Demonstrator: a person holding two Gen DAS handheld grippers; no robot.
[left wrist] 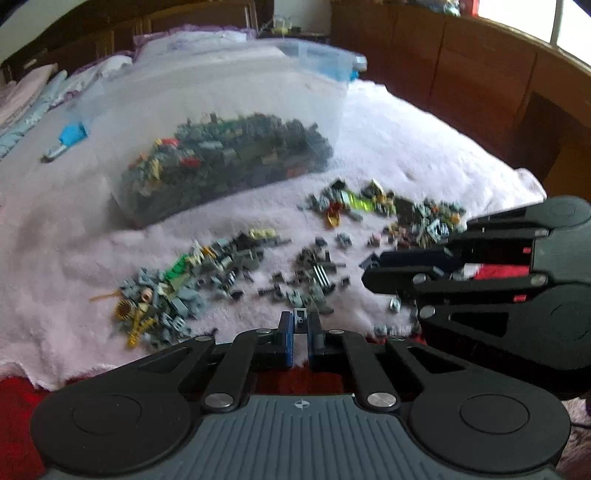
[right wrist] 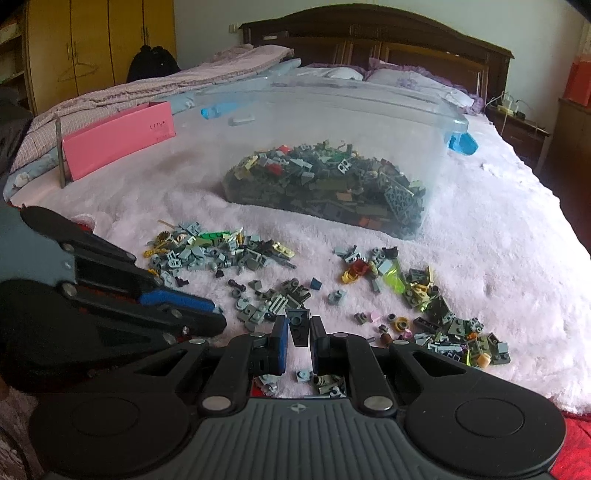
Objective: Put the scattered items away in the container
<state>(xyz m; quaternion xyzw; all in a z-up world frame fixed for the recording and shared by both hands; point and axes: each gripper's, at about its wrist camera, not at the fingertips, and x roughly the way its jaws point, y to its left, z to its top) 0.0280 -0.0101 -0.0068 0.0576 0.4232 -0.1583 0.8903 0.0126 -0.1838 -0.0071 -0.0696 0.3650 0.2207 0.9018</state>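
A clear plastic bin (left wrist: 229,92) (right wrist: 332,110), part full of small toy bricks, stands on a fluffy pale pink blanket (left wrist: 406,140) (right wrist: 498,221). Loose bricks lie in front of it in heaps: a left heap (left wrist: 173,288) (right wrist: 214,251), a middle heap (left wrist: 314,273) (right wrist: 273,299) and a right heap (left wrist: 406,210) (right wrist: 458,332). My left gripper (left wrist: 300,332) (right wrist: 218,315) is shut on a small grey-blue plate (left wrist: 300,319). My right gripper (right wrist: 298,339) (left wrist: 367,271) is shut on a dark wedge plate (right wrist: 299,328) low over the middle heap. The two grippers sit close together at the blanket's near edge.
A pink box (right wrist: 118,144) lies at the left on the bed. Pillows (right wrist: 413,79) and a wooden headboard (right wrist: 369,33) are behind the bin. A blue latch (left wrist: 72,134) (right wrist: 461,142) sticks out at each end of the bin. Red cloth (left wrist: 14,398) shows under the blanket's near edge.
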